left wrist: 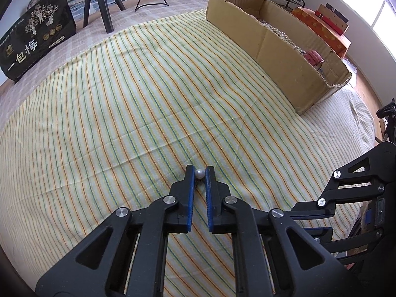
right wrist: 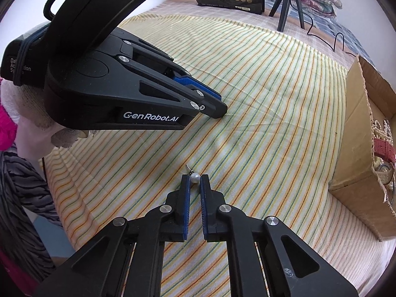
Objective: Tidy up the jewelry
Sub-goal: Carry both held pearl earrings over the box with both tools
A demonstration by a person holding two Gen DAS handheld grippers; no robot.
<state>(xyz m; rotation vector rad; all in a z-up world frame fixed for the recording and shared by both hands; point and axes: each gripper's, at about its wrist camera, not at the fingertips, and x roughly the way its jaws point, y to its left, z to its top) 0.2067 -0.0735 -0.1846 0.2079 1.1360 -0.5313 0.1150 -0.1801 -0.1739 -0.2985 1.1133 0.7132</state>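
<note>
1. Striped bedsheet (left wrist: 123, 104) lies wide and bare, cardboard box (left wrist: 279, 49) along its far right edge
2. Left gripper (left wrist: 200, 173) pinches a pearl earring (left wrist: 199, 173)
3. Right gripper (right wrist: 195, 178) pinches another pearl earring (right wrist: 194, 178) near the box

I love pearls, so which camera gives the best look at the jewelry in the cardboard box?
The right wrist view: it looks into the open cardboard box, showing white pearl strands. The left wrist view shows only a sliver of them above the wall.

pearl (left wrist: 200, 173): glossy, smooth | sheet (left wrist: 148, 104): matt cloth (striped) | box (left wrist: 279, 57): rough cardboard
</note>
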